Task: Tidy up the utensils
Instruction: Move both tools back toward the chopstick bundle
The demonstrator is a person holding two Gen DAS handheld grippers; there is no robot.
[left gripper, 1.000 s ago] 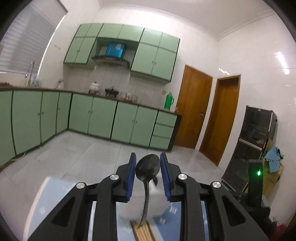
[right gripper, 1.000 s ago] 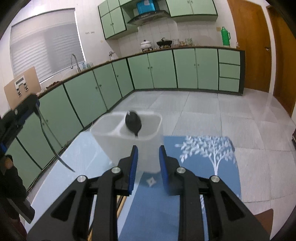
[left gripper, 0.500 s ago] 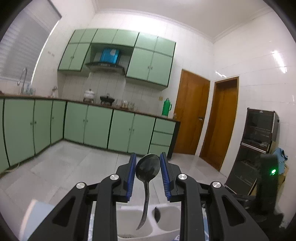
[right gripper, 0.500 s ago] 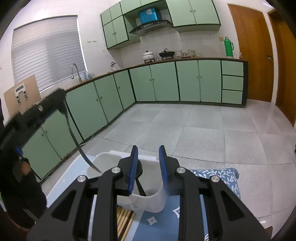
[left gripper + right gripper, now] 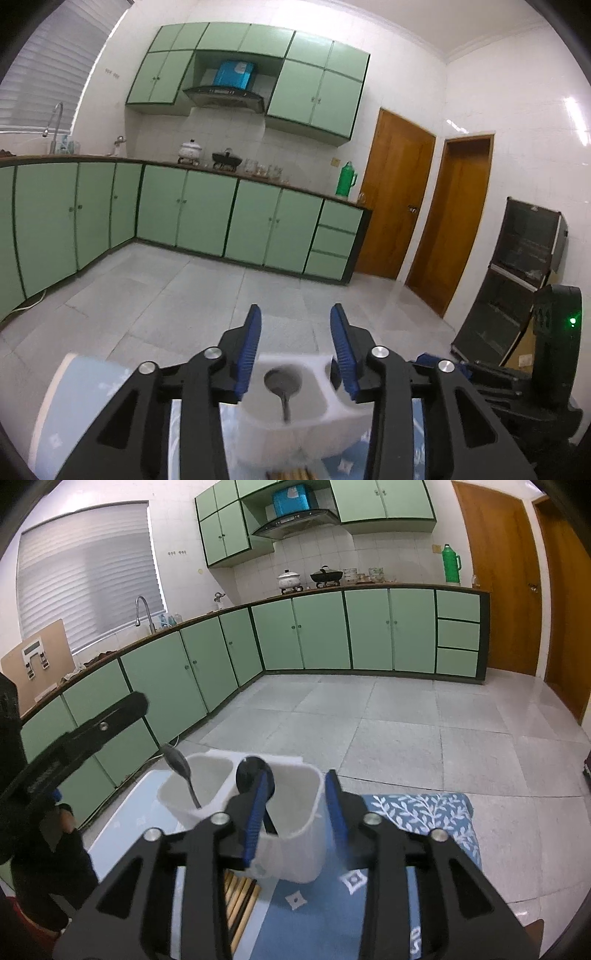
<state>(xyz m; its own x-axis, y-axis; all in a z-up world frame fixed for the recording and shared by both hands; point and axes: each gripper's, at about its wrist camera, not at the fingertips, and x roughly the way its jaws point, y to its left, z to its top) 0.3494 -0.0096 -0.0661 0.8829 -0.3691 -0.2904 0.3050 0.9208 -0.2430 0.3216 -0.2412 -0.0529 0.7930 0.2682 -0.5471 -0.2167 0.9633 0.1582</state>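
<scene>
A white two-compartment utensil holder (image 5: pixel 295 428) (image 5: pixel 295 842) stands on a blue mat. My left gripper (image 5: pixel 295 310) hangs just above it. Its jaws are opening, with nothing between the pads. The dark metal spoon (image 5: pixel 283 382) (image 5: pixel 179 766) sits bowl-up in one compartment, free of the pads. A black spoon (image 5: pixel 255 773) stands in the other compartment. My right gripper (image 5: pixel 297 775) is low at the holder's near side. Its jaws are opening and straddle that compartment's near wall without pressing on it. Wooden chopsticks (image 5: pixel 240 897) (image 5: pixel 291 472) lie on the mat at the holder's foot.
The blue mat (image 5: pixel 424 812) with white leaves lies on a light-blue table cover (image 5: pixel 118 834). A gloved hand (image 5: pixel 66 834) holds the left gripper at the table's left. Grey floor tiles and green cabinets (image 5: pixel 321 631) lie beyond. A black device (image 5: pixel 557 321) with a green light stands on the right.
My left gripper moved over the holder, opened and let the spoon drop into a compartment. My right gripper's jaws widened at the holder.
</scene>
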